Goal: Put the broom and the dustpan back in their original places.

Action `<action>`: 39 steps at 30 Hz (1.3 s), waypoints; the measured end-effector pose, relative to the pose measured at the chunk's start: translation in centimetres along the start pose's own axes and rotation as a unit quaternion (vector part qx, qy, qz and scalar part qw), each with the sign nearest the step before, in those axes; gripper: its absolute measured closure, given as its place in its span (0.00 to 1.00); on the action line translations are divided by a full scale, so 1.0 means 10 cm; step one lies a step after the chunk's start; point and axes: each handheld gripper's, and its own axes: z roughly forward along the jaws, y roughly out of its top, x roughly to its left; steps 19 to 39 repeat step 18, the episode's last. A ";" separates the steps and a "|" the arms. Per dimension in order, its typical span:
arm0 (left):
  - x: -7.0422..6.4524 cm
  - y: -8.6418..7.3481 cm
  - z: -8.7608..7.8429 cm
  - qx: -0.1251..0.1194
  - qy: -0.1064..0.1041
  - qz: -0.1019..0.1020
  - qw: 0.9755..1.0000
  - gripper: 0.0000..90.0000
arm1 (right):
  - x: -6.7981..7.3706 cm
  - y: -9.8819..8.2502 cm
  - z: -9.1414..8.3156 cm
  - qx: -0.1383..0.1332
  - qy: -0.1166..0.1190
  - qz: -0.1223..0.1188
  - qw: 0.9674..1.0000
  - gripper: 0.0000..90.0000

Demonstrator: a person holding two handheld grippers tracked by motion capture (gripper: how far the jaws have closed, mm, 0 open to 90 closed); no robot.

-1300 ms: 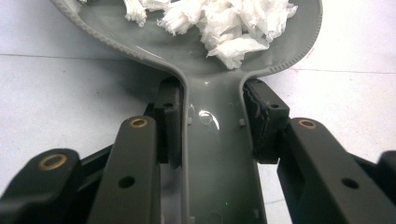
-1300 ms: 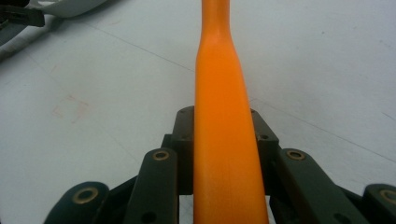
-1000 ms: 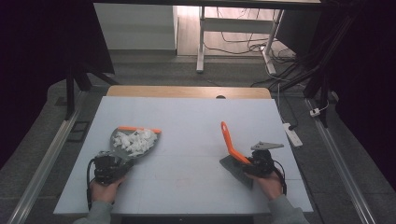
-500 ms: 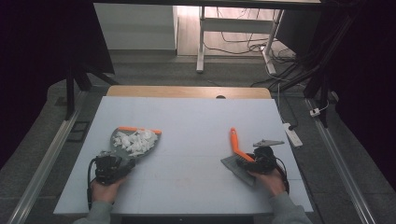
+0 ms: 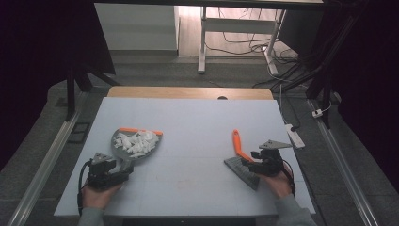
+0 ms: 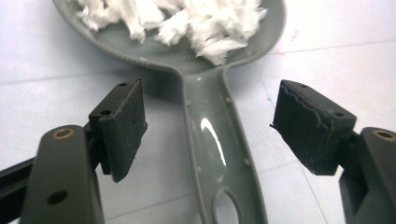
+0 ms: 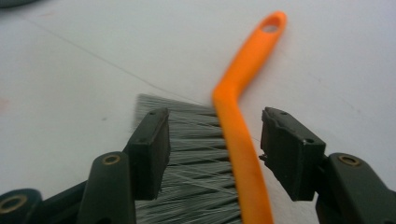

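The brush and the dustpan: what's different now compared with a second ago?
The brush was held tilted up; it now lies flat, released between the right gripper's open jaws. The left gripper has just been opening, its pads clear of the dustpan's handle. The dustpan and its white scraps stayed put.

On the table (image 5: 197, 122): dustpan (image 5: 136, 146) at left with paper scraps (image 5: 139, 141) in it, brush (image 5: 242, 157) well apart at right. Left gripper (image 5: 113, 172) near of the dustpan, astride its handle; right gripper (image 5: 251, 162) over the brush, handle between open jaws.
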 end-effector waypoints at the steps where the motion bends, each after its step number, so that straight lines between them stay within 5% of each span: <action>1: 0.00 0.00 -0.01 0.000 -0.009 0.013 1.000 0.30 | 0.02 0.00 -0.01 -0.001 0.006 -0.007 1.000 0.49; 11: -0.05 0.04 -0.07 -0.010 -0.083 0.079 0.993 0.33 | 0.12 -0.05 -0.08 -0.015 0.032 -0.066 0.997 0.51; 16: -0.08 0.06 -0.05 -0.006 -0.098 0.087 0.991 0.33 | 0.15 -0.08 -0.08 -0.015 0.035 -0.080 0.996 0.51; 39: -0.09 0.06 -0.05 -0.005 -0.099 0.091 0.991 0.33 | 0.16 -0.08 -0.09 -0.017 0.037 -0.084 0.996 0.51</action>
